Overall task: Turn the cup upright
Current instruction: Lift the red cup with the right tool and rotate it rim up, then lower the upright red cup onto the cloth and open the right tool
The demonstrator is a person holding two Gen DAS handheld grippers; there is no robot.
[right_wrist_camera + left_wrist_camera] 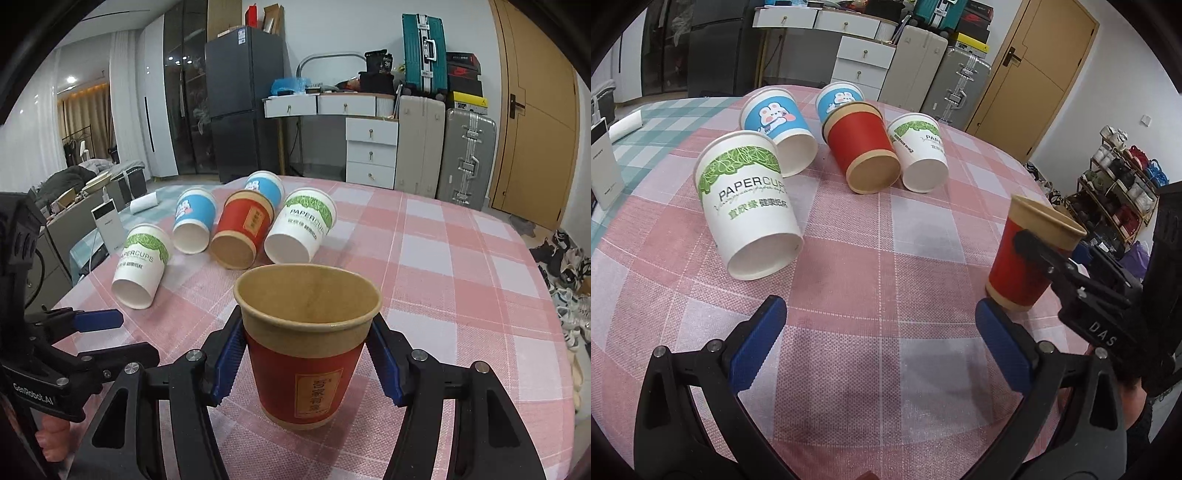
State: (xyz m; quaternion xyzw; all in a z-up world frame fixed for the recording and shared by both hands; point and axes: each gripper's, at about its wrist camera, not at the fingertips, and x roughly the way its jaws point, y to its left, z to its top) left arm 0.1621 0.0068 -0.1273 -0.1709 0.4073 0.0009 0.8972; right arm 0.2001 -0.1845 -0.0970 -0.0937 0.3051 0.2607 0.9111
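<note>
I count six paper cups on the pink checked tablecloth [879, 258]: two red, two white with green print, two blue with a rabbit. One red cup [308, 347] stands upright, mouth up, between the blue pads of my right gripper [308, 363]; both pads press its sides, so I am clamped on it, and its base looks to be at the cloth. The other five lie on their sides in a loose cluster farther in: the second red cup [862, 147], the near white cup [750, 203], the far white cup [919, 155], the near blue cup [779, 129] and the far blue cup [838, 99], half hidden behind the lying red one. My left gripper [881, 347] hangs over bare cloth with its fingers wide apart, holding nothing. The left view shows my right gripper from the side, gripping the upright cup near the table's right edge, with a shoe rack [1119, 192] beyond; the right view instead looks into that cup's brown inside and shows my left gripper's blue pad at its left margin. Open cloth lies between the upright cup and the cluster, and more to the right in the right view.
</note>
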